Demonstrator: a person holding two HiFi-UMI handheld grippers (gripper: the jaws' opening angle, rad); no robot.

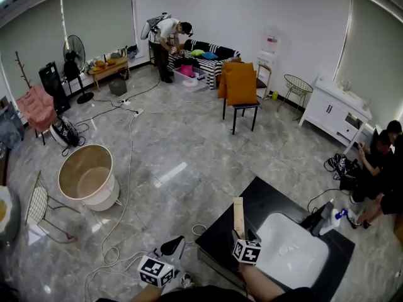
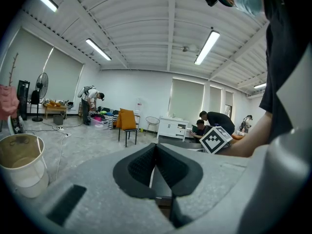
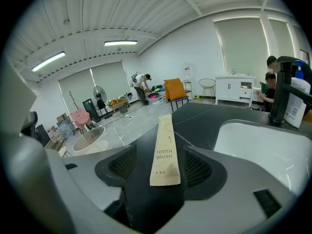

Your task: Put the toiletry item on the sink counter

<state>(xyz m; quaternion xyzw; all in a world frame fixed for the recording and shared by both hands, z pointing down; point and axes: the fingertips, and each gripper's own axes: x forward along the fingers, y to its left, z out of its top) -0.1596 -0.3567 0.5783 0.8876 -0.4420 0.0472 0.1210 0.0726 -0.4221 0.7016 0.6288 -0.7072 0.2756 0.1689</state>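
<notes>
Toothbrush packet (image 3: 165,152) lies on the black sink counter (image 3: 209,118) at frame centre, long axis pointing away between the spread jaws of the right gripper (image 3: 161,168), untouched; left gripper (image 2: 156,169), farther off, is pressed together, empty.

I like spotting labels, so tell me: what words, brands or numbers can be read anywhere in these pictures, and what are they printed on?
"TOOTH BRUSH": on the tan paper packet lying on the black counter, right gripper view.
Small print under those words on the packet: too small to read.
Label on the pump bottle at the right: too blurred to read.
Nothing else is legible in any view.
</notes>
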